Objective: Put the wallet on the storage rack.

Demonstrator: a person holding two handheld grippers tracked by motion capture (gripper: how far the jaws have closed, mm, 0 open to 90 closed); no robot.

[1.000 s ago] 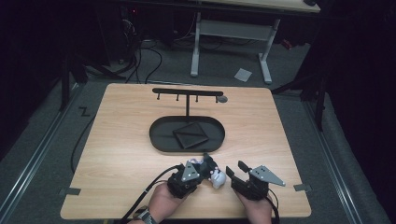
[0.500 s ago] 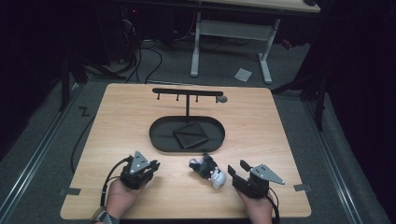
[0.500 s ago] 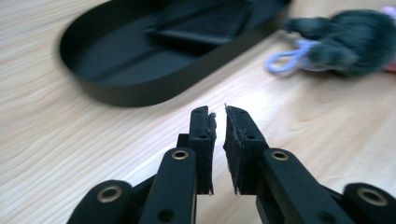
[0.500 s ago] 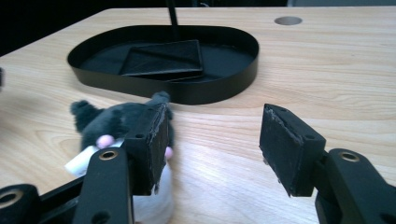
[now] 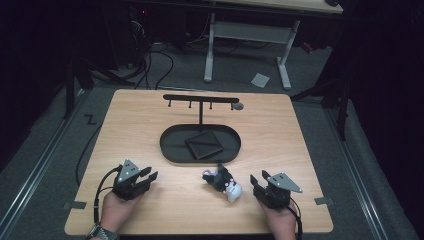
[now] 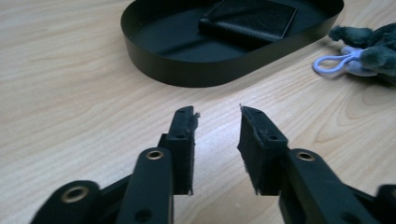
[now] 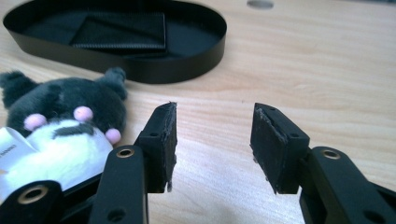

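Currently the plush (image 5: 223, 182) lies loose on the desk (image 5: 150, 115), just in front of the tray (image 5: 170, 150), between the two tools and nearer the right one. Neither tool holds it.

Left tool (image 5: 146, 176): jaws part-spread, have just been opening, nothing between them; bare desk shows through the gap in the left gripper view (image 6: 217, 140). It sits well left of the plush.

Right tool (image 5: 256, 183): jaws also part-spread, have just been closing a little, nothing between them (image 7: 214, 140). Plush is just beside its left jaw, not in the gap.

Progress, my read: plush set down and let go, so that step looks done. If it's meant for the rack (image 5: 200, 99) or the tray, that is still left; rack hooks are bare, tray holds only a dark flat pad (image 5: 204, 144).

View differences:
- High view gives the layout: rack behind the tray, both hands at the near edge.
- Left gripper view shows a pale loop (image 6: 334, 62) on the plush, facing the tray.
- Right gripper view shows the plush face (image 7: 70, 123), pink dots and a white paper tag (image 7: 14, 144), unreadable.
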